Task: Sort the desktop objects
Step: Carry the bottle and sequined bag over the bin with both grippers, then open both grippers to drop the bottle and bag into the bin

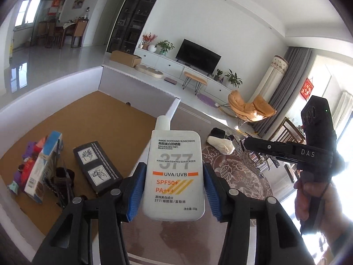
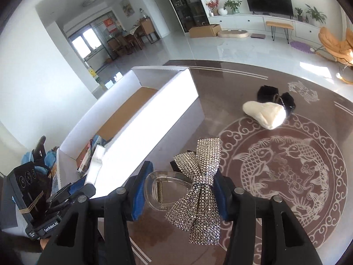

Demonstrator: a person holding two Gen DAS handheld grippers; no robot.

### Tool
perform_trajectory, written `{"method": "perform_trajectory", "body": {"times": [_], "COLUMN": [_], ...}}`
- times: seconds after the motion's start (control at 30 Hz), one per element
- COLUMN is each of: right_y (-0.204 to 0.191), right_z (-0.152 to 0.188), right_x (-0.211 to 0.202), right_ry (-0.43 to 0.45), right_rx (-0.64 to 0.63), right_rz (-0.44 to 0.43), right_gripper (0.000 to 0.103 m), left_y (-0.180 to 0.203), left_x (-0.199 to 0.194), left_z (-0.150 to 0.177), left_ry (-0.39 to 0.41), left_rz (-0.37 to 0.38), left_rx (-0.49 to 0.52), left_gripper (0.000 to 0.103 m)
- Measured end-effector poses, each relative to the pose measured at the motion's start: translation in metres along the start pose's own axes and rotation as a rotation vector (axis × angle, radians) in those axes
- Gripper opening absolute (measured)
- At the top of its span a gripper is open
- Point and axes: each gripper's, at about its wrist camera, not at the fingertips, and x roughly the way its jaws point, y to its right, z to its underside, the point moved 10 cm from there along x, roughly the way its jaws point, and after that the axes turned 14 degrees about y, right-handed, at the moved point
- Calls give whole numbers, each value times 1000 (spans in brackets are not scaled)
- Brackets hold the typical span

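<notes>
While several items already lie in the white box [image 1: 72,81], both grippers carry more — left gripper [image 1: 174,187] pinching the sunscreen bottle [image 1: 174,174], right gripper [image 2: 178,190] clamping the rhinestone bow clip [image 2: 196,190]. Fluffy white and black pieces [image 2: 264,112] remain on the table [image 2: 297,231].

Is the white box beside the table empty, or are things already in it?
Not empty. The white box already holds a dark patterned case, a carton and other bits at one end; the rest of its brown floor is bare.
</notes>
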Motion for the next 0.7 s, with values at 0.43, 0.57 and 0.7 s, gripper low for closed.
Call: {"method": "perform_trajectory", "body": {"times": [0.43,0.57,0.7], "right_y": [-264,-276,-267], "right_z": [37,74,77], "right_x": [118,149,146], "right_ry": [-120,-231,-206], "right_rx": [-227,-161,-107], "right_rz": [-362,-391,-402], "right_gripper": [52,68,94], "left_y": [-230,-248,-237], "left_x": [14,16,-2], "left_z": [-32,-13,-15], "left_ry": [-158,-233,-153], "left_rz": [-470,-539,-539], "left_rx": [-16,-35,-18], "left_gripper": [52,71,71]}}
